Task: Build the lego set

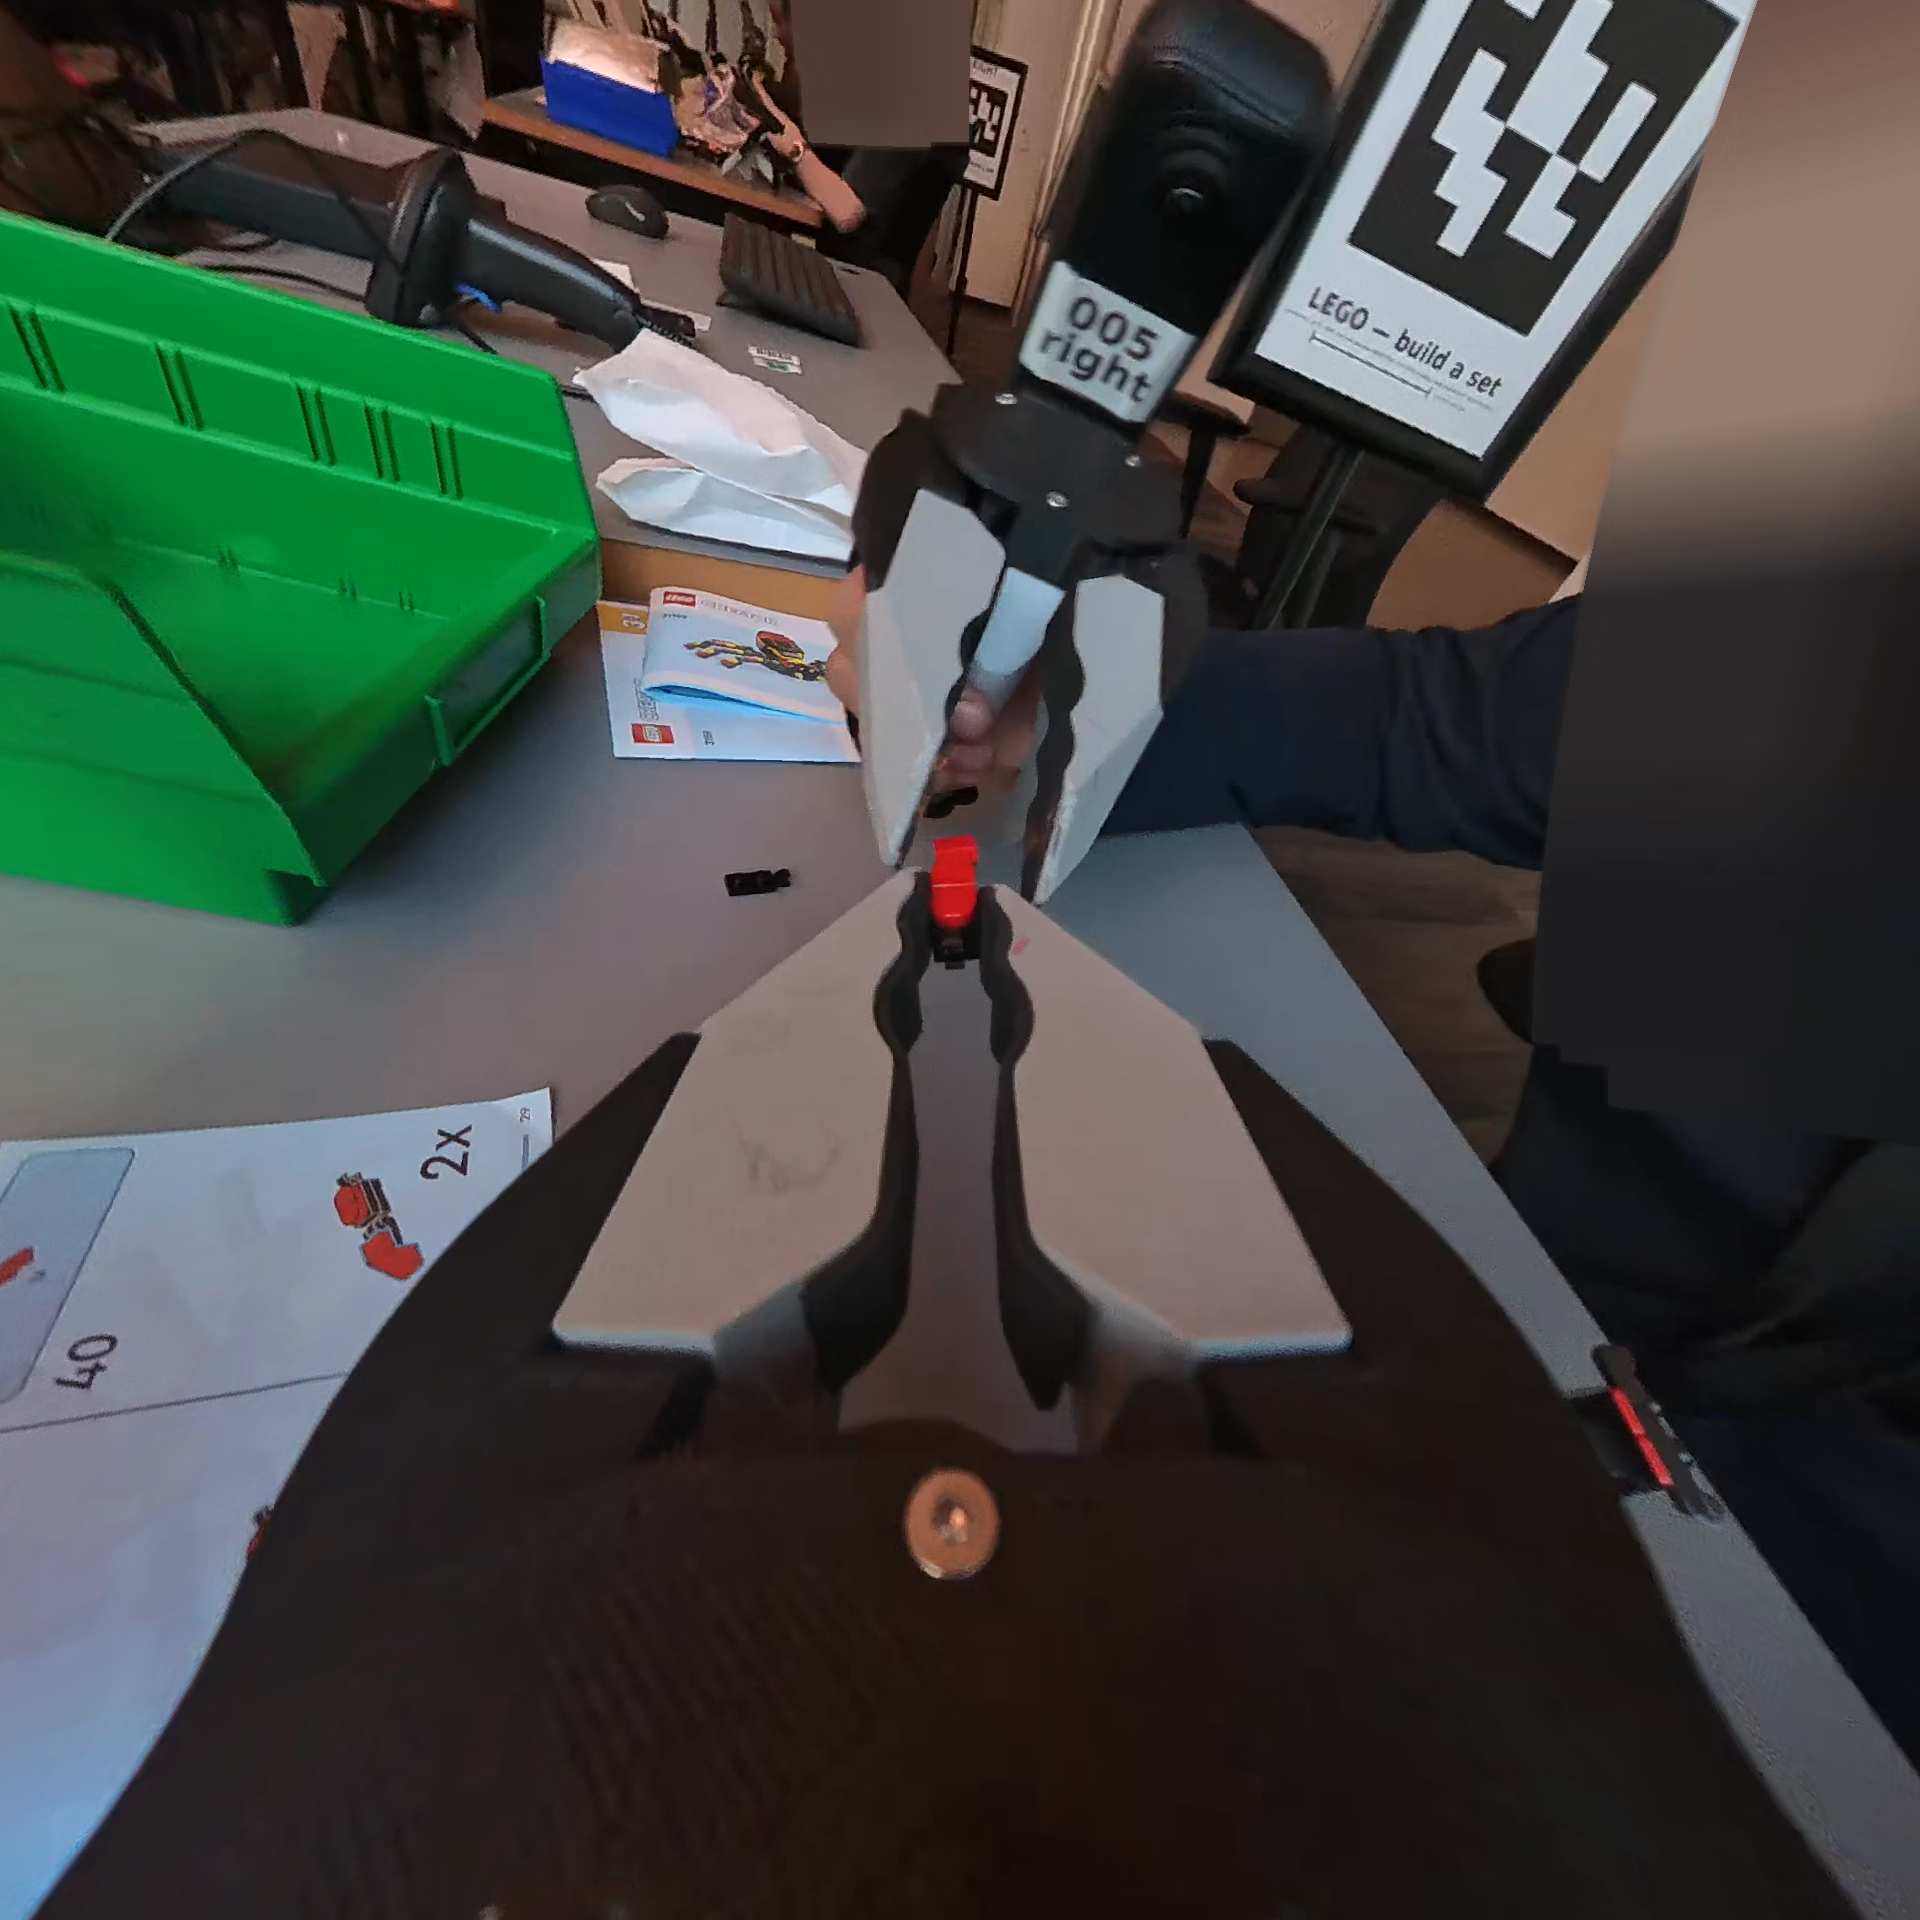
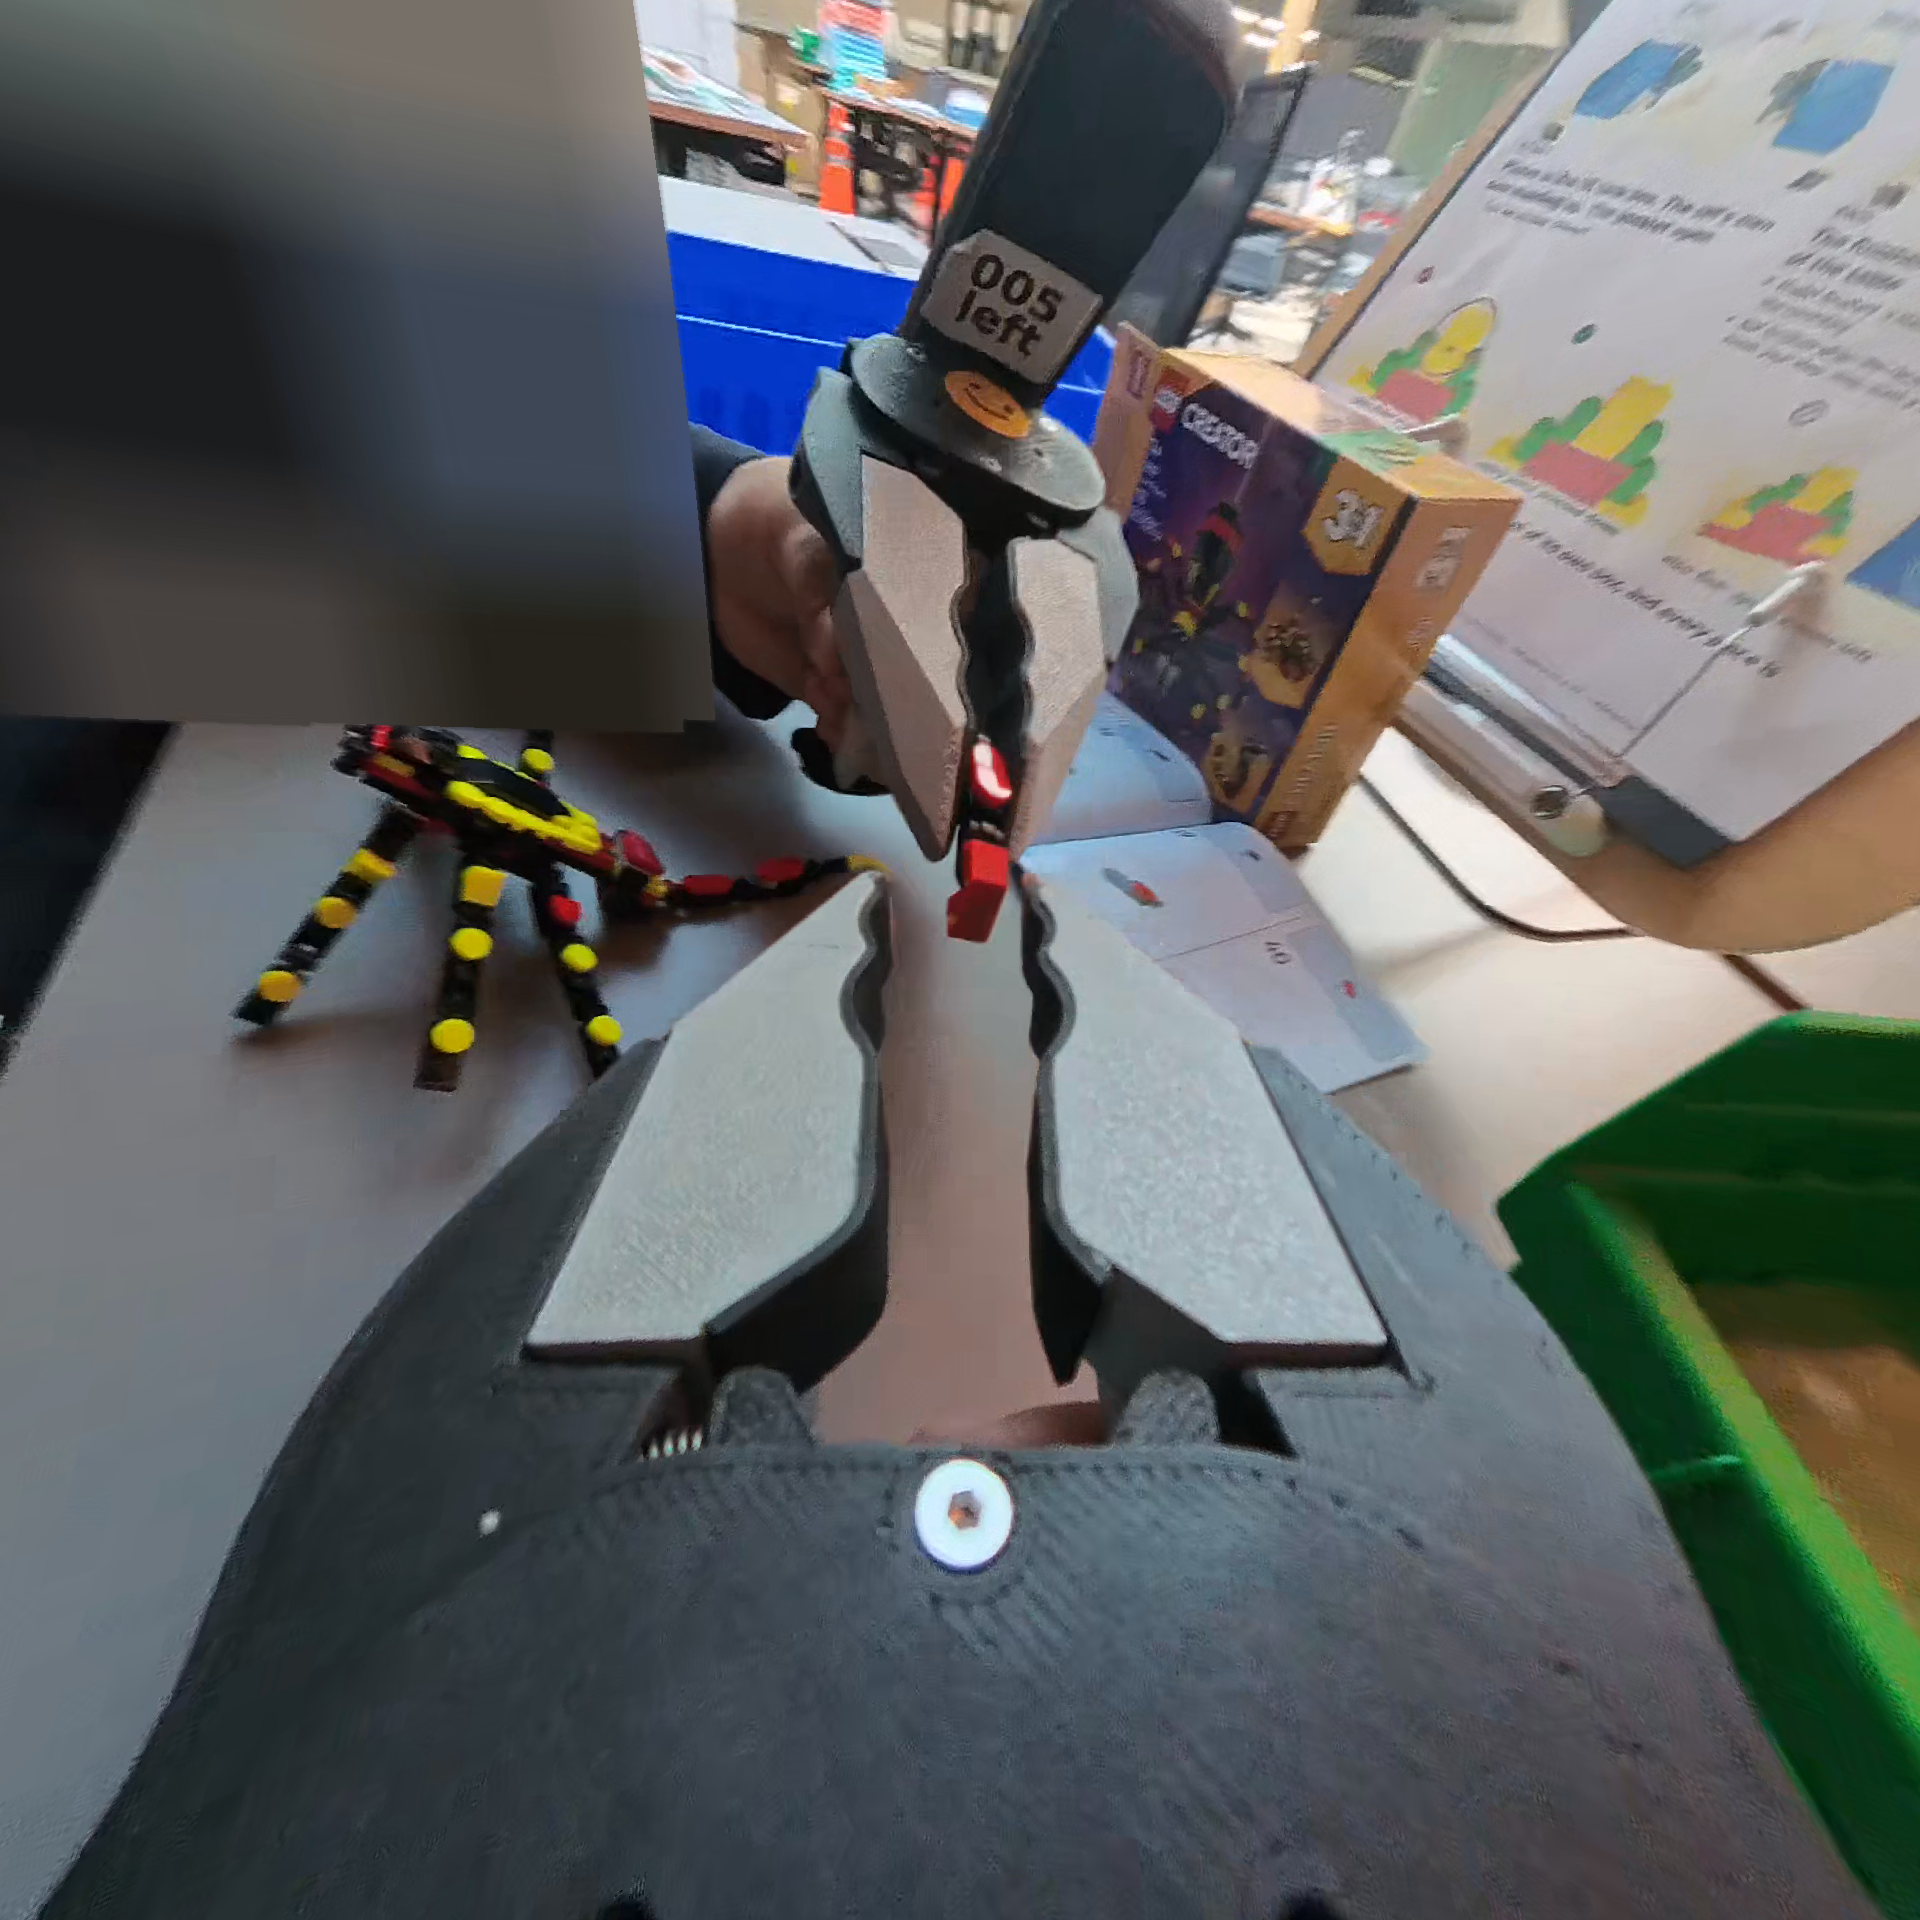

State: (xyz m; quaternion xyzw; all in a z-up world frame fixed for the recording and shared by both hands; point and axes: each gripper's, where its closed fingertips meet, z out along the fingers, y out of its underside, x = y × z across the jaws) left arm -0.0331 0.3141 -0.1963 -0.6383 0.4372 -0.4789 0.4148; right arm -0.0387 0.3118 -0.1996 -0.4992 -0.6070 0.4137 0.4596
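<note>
My left gripper [image 1: 951, 899] is shut on a small red and black lego piece [image 1: 953, 883] and holds it above the grey table [image 1: 468, 966]. In the right wrist view the left gripper [image 2: 982, 831] points down at me, with the red block [image 2: 977, 894] sticking out past its tips. My right gripper [image 2: 954, 883] is open, and its fingertips stand either side of that red block without clamping it. It also shows in the left wrist view [image 1: 971, 875], tips around the piece. A black, yellow and red lego spider [image 2: 468, 831] stands on the table to the left.
A green bin [image 1: 260, 571] stands on the left; it also shows in the right wrist view [image 2: 1714, 1351]. Instruction booklets [image 1: 727, 665], an open page [image 1: 208, 1247], a loose black piece [image 1: 756, 881], white bags [image 1: 727, 457] and the set box [image 2: 1299, 582] lie around. A sign stand [image 1: 1507, 208] rises behind. Less than 4 cm separates the two grippers' tips.
</note>
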